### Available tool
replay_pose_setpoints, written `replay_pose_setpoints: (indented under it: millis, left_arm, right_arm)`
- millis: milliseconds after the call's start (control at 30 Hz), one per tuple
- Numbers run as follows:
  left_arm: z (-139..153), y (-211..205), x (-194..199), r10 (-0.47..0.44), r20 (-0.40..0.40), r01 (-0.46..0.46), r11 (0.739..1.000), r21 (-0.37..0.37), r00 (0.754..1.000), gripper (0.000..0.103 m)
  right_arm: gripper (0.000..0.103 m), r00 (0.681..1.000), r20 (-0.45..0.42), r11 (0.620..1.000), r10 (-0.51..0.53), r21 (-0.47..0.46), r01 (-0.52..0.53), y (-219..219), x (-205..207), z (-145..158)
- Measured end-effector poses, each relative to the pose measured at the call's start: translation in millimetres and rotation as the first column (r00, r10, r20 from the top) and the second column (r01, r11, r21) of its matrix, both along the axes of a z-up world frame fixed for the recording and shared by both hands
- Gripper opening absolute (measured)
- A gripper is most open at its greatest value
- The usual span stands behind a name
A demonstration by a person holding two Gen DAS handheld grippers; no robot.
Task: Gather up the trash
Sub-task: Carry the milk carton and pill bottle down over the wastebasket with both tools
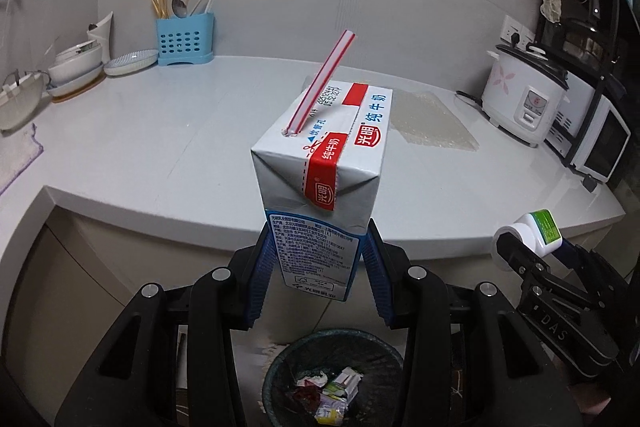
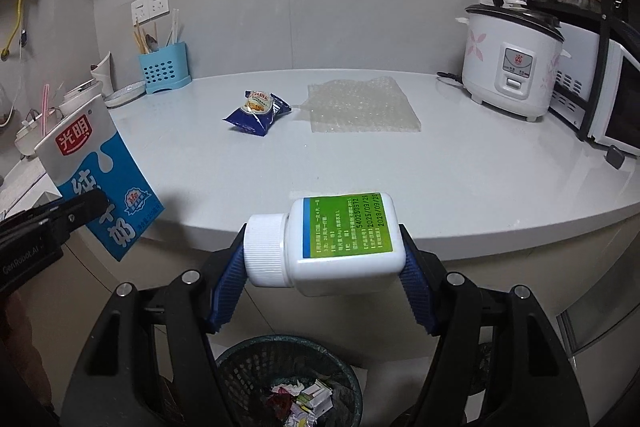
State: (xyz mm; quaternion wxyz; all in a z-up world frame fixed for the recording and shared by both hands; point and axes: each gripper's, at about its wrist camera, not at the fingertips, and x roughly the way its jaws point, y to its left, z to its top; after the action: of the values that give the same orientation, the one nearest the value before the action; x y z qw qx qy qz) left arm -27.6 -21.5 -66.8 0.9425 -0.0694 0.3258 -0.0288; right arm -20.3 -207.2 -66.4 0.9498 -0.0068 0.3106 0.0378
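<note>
Bottom centre, both views: bin (image 1: 332, 367) (image 2: 288, 379) w/ wrappers, on floor under the tongs.
L tongs (image 1: 318, 259): clamped on carton (image 1: 320, 163), mid frame; long axis upright, straw (image 1: 320, 87) slanting up-right.
R tongs (image 2: 324, 267): clamped on bottle (image 2: 344, 243); long axis sideways, cap at left.
Key relation: bin lies straight below both loads, lower frame. Which hand is nearer: can't tell.
Next move (guess): lower over bin, let go; carton's straw may snag the rim.
Counter (image 2: 360, 163), mid frame: wrapper (image 2: 258, 113) & bubble wrap (image 2: 360, 107) not yet collected.
Far: cooker (image 2: 512, 63) upper right, caddy (image 2: 164, 67) upper left.
</note>
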Motion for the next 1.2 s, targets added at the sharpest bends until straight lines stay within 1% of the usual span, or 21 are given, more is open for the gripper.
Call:
replay_pose_setpoints:
  millis: [133,267,433,567,700,967,1067,1200]
  left_arm:
    - [-14.4,-3.1,-22.5,-0.017,-0.008,0.017,1.0,0.0,1.0,0.042]
    - [-29.2,-2.8,-43.0,-0.032,-0.017,0.032,0.999,-0.018,0.999,0.042]
    - [-47.8,-2.8,-63.2,-0.052,-0.04,0.052,0.999,-0.005,0.998,0.042]
    - [-63.1,-1.3,-74.1,-0.061,-0.056,0.061,0.998,0.0,0.997,0.042]
    - [-81.1,-1.1,-78.9,-0.068,-0.084,0.068,0.998,0.008,0.994,0.042]
    - [-119.3,-2.6,-78.0,-0.075,-0.131,0.078,0.997,0.019,0.989,0.042]
    - [-137.9,-3.0,-76.3,-0.093,-0.146,0.095,0.995,0.004,0.985,0.042]
    - [-167.3,-2.7,-68.7,-0.086,-0.189,0.088,0.996,-0.001,0.978,0.042]
  right_arm:
    - [0.066,1.0,0.009,1.0,-0.004,0.001,0.004,-1.4,-17.7,-6.7]
    - [0.066,1.0,0.013,1.0,-0.003,0.007,0.003,-0.8,-36.9,-17.1]
    - [0.066,1.0,0.002,1.0,0.008,-0.006,-0.008,5.4,-54.1,-32.6]
    - [0.065,1.0,-0.016,1.0,0.013,0.003,-0.013,7.8,-63.6,-46.0]
    - [0.065,1.0,-0.021,0.999,0.017,-0.028,-0.017,14.5,-69.2,-61.0]
    - [0.066,0.993,-0.108,0.999,0.037,-0.028,-0.04,17.8,-68.2,-111.4]
    - [0.066,0.99,-0.136,0.999,0.038,-0.034,-0.043,18.3,-65.8,-131.6]
    - [0.066,0.982,-0.186,0.999,0.031,-0.038,-0.039,17.8,-59.0,-156.6]
